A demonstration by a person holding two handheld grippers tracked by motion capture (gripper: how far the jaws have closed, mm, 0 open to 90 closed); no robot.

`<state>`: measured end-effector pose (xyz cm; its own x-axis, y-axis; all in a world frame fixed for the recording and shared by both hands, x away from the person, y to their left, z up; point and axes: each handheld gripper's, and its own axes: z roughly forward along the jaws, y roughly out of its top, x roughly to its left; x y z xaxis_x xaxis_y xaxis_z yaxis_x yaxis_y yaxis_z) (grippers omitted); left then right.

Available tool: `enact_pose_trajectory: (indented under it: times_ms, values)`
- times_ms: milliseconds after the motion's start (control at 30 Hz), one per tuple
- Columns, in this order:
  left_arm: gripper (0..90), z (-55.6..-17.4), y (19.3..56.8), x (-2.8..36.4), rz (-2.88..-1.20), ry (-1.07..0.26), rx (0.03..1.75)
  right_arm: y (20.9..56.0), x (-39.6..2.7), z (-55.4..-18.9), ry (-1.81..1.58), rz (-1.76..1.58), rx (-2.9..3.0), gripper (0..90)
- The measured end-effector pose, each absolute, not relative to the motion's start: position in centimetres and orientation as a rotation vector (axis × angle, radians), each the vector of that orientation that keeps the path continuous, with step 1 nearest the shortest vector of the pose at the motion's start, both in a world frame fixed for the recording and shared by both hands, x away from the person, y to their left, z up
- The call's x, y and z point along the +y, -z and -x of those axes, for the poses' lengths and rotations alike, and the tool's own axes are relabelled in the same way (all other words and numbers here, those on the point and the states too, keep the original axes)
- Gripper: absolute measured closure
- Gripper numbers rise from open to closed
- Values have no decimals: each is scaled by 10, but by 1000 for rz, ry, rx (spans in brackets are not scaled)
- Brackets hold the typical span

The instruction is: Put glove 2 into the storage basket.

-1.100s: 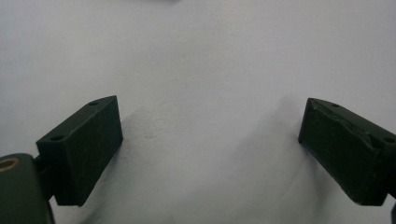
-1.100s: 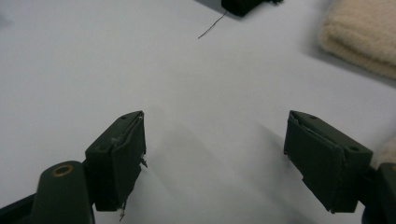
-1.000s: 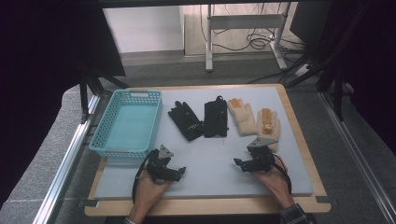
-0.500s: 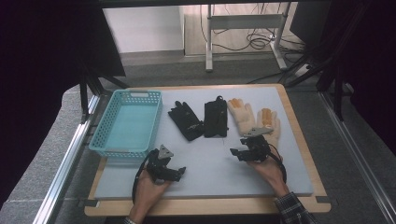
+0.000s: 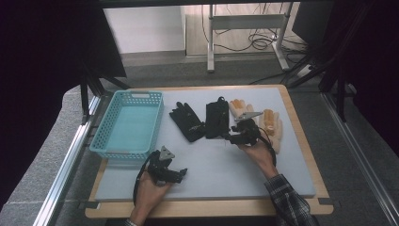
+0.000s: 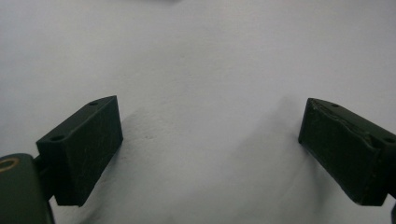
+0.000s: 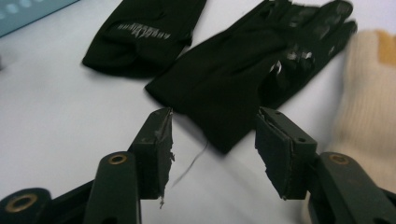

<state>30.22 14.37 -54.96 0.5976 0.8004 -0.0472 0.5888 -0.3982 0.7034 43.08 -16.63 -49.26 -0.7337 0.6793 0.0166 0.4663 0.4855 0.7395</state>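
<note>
Just ahead of the right gripper (image 7: 212,154), its jaws wide, the black glove's (image 7: 243,79) cuff lay, fingers pointing away.

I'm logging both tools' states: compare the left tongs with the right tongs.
The left tongs hover over bare grey mat, near the table's front edge; the right tongs point at a black glove's cuff, farther back. The left jaws spread wider than the right jaws. Both are open, gripping nothing.

Turquoise basket (image 5: 128,123), two black gloves (image 5: 217,117), cream gloves (image 5: 273,126) with orange fingertips, pale grey mat (image 5: 211,165), plaid sleeve (image 5: 289,205).
</note>
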Motion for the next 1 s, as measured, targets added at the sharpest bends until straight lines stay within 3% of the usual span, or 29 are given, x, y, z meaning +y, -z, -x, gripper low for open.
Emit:
enact_pose_trajectory:
  times_ms: [333, 733, 833, 933, 967, 1000]
  values:
    - [63, -302, 550, 144, -2133, -391, 1094, 498, -141, -483, -1020, -1065, 2398, 299]
    - [63, -302, 550, 144, -2129, -389, 1094, 521, -125, -520, -935, -1157, 2365, 289]
    - [63, -302, 550, 144, -2130, -389, 1094, 523, -121, -519, -924, -1160, 2360, 412]
    - [63, -302, 550, 144, -2130, -389, 1094, 520, -120, -516, -930, -1156, 2388, 620]
    - [63, -302, 550, 144, -2130, -389, 1094, 520, -120, -516, -930, -1156, 2388, 620]
    - [63, -302, 550, 144, -2129, -390, 1095, 520, -118, -513, -946, -1144, 2407, 734]
